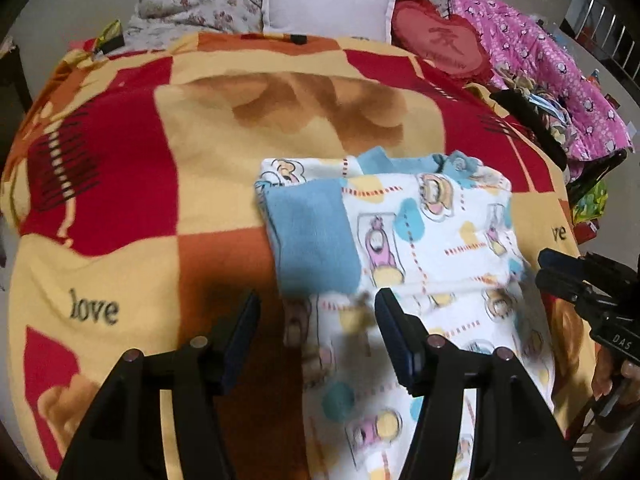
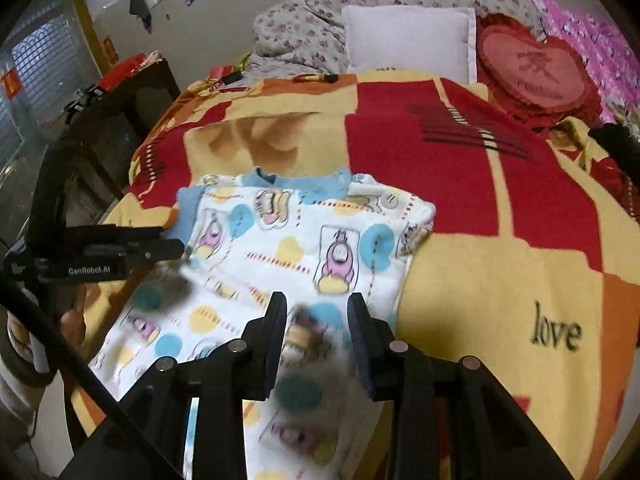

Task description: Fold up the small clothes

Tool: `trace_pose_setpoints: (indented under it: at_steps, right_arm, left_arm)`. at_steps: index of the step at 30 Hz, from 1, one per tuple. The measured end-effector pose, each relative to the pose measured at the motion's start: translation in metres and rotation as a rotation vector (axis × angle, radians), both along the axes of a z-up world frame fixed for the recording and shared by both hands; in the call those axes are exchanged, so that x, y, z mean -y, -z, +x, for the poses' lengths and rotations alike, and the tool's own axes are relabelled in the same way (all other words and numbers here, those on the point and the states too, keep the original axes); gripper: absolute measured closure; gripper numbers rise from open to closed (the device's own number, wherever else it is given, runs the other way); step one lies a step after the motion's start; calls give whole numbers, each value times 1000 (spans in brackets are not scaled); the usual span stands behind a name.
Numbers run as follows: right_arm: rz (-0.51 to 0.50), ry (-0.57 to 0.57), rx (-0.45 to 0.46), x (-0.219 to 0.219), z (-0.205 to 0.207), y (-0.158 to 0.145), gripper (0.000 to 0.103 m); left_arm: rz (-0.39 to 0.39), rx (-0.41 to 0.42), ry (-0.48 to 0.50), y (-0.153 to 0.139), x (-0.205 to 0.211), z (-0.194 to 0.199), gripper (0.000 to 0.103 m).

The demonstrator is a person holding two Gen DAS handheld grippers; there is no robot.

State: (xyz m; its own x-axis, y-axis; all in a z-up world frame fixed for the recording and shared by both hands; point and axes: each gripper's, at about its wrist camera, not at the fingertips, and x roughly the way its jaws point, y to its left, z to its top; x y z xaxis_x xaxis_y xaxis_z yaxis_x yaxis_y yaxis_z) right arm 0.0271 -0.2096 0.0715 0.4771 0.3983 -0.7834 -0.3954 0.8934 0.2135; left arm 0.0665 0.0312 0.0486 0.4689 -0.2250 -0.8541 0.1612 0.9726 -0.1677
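Observation:
A small white top (image 1: 436, 232) with cartoon prints and a blue collar lies on the blanket, a blue part (image 1: 316, 240) folded over its left side. My left gripper (image 1: 316, 314) hovers open over the garment's near left edge, one finger over bare blanket, with nothing pinched. In the right wrist view the same top (image 2: 304, 240) lies ahead. My right gripper (image 2: 318, 316) stands open above its lower right part; blurred cloth shows between the fingers, not pressed. Each gripper shows in the other's view: the right gripper (image 1: 556, 270) at the garment's right edge, the left gripper (image 2: 172, 244) at its left.
A red, yellow and orange checked blanket (image 1: 120, 168) covers the bed. At the head lie a white pillow (image 1: 324, 0), a red heart cushion (image 1: 444, 46), a floral quilt (image 2: 312, 20) and a pink quilt (image 1: 560, 76). A dark cabinet (image 2: 120, 108) stands left of the bed.

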Motion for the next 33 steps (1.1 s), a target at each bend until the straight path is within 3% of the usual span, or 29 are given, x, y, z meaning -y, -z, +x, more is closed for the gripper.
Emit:
trace_pose_setpoints:
  at_steps: [6, 11, 14, 24, 29, 33]
  right_arm:
    - [-26, -11, 0, -5, -20, 4, 66]
    - [10, 5, -1, -9, -22, 5, 65]
    - [1, 25, 17, -16, -18, 4, 59]
    - [-28, 54, 3, -36, 10, 17, 58]
    - [-78, 69, -23, -41, 20, 33, 58]
    - [-54, 38, -6, -33, 7, 19, 57]
  left_arm:
    - [80, 69, -3, -9, 11, -33, 37]
    - [120, 96, -5, -7, 20, -51, 37]
    - [136, 108, 0, -9, 24, -53, 36]
    - [136, 120, -24, -11, 20, -20, 29]
    - [111, 37, -51, 9, 8, 5, 29]
    - [39, 6, -70, 10, -6, -2, 29]
